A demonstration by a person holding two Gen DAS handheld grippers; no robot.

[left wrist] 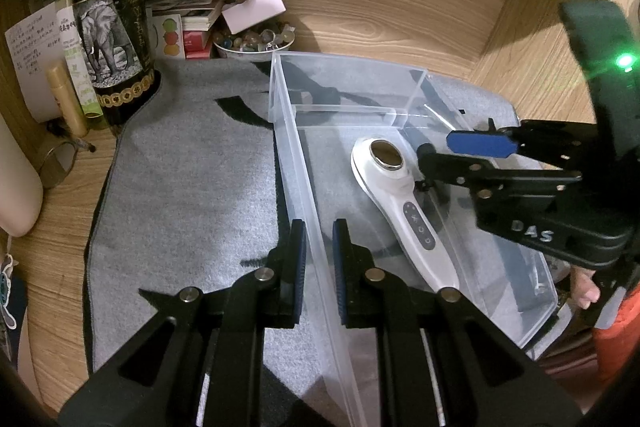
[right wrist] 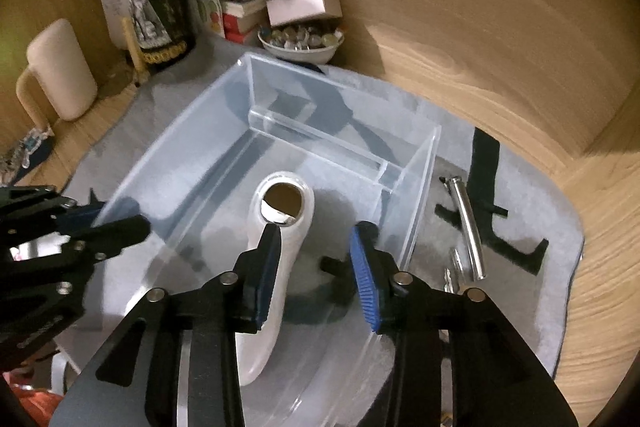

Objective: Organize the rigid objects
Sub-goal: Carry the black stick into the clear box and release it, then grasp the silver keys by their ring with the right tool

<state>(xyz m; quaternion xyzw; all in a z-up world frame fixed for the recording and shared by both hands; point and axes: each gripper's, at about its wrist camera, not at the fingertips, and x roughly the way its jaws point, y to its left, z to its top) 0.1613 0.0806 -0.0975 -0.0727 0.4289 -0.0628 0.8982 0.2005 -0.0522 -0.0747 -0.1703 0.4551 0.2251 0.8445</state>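
Note:
A clear plastic bin stands on a grey mat. A white handheld device with a round metal head lies flat inside it. My left gripper straddles the bin's left wall, its pads close on either side of the wall; it also shows in the right wrist view. My right gripper is open above the device, holding nothing; it also shows in the left wrist view.
A dark wine bottle, papers and boxes, and a bowl of marbles stand at the back. A cream mug is at the left. Chrome metal parts lie on the mat right of the bin.

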